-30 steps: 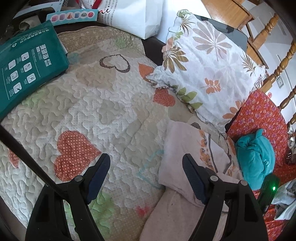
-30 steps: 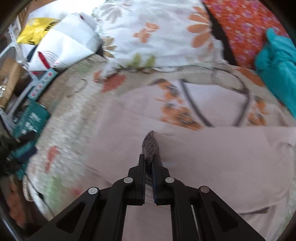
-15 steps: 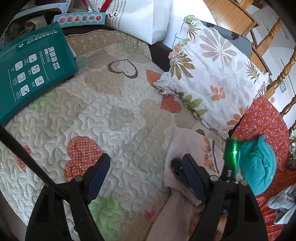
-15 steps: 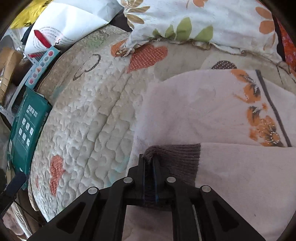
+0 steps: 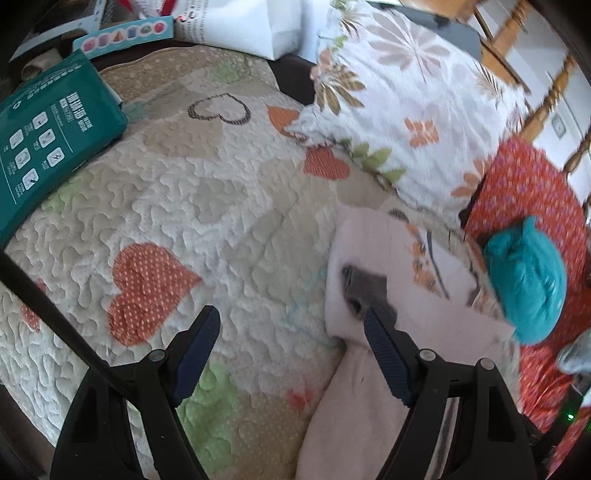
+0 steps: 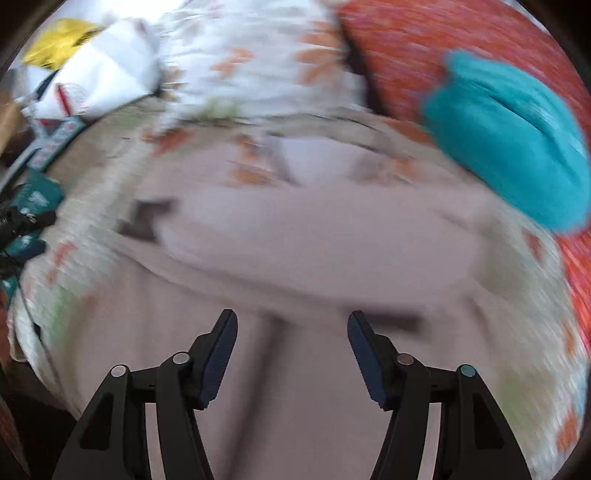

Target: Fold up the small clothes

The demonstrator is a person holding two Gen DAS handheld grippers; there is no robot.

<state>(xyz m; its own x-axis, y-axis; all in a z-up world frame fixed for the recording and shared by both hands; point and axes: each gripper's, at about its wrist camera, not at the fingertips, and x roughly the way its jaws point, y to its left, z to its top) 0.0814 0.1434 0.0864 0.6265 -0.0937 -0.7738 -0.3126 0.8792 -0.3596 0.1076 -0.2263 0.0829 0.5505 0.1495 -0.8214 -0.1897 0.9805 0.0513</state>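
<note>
A pale pink garment (image 5: 373, 398) with an orange flower print lies on the quilted bed cover (image 5: 207, 206), its sleeve folded across it with the grey knit cuff (image 5: 364, 290) at the left edge. It also shows, blurred, in the right wrist view (image 6: 314, 236), with the cuff (image 6: 144, 218) at the left. My left gripper (image 5: 291, 321) is open and empty over the quilt, its right finger above the garment's left edge. My right gripper (image 6: 291, 323) is open and empty above the garment's lower part.
A floral pillow (image 5: 410, 96) lies behind the garment. A teal bundle of cloth (image 5: 528, 284) sits on a red patterned cushion (image 5: 524, 192) to the right. A green package (image 5: 44, 136) lies at the quilt's far left. White bags (image 5: 255, 22) and a wooden chair stand behind.
My right gripper carried the cuff across the garment to its left edge, let it go, opened and pulled back. The left gripper stayed open, shifting slightly.
</note>
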